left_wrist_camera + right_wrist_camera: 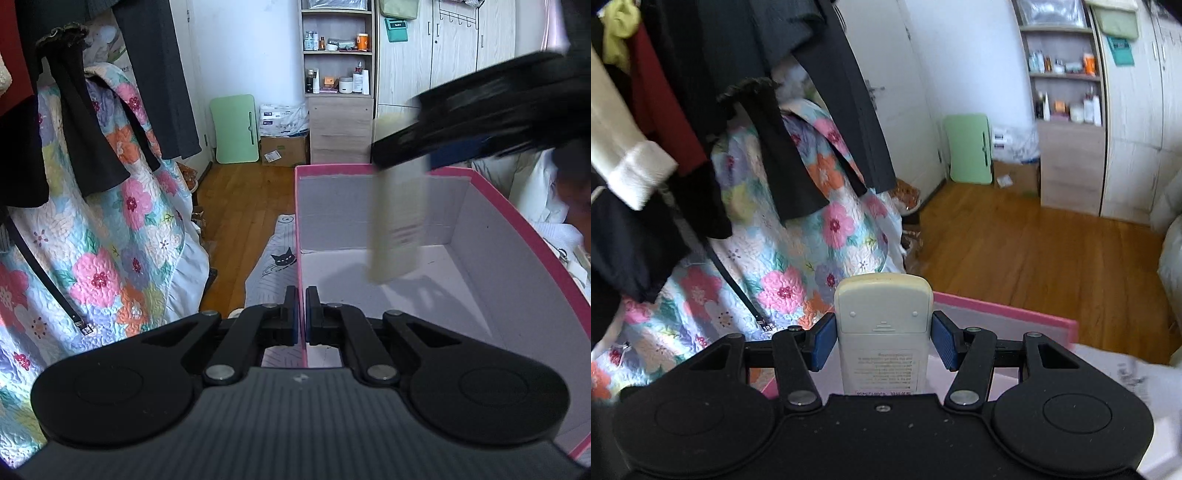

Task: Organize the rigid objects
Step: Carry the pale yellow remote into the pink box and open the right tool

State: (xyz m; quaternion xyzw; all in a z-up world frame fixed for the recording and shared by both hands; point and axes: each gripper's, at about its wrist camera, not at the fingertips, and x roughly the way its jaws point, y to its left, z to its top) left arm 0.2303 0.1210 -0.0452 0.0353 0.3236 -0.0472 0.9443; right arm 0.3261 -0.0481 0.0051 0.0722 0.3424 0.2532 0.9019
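The right gripper (884, 341) grasps a cream remote (884, 325) by its long edges, back face up, blue pads (824, 343) pressed on both sides. In the left wrist view the remote (397, 225) hangs end-down inside the pink box (517, 236), its lower tip near the floor of the box but seemingly not yet resting on it; the view is blurred there, so contact cannot be settled. The left gripper (301, 314) is clenched on the near wall of the box, one finger outside and one inside, steadying it.

The step in hand looks like placing the remote in the box. To do it well, I judge the right gripper should lower until the tip meets the floor, then tilt the remote flat along a wall instead of dropping it upright, since it would topple and slide. Laying it close to a side leaves room for other things. The left grip should hold firm, because the box is light cardboard and a nudge could shift it. Release only once the remote lies supported, then lift straight out clear of the rim
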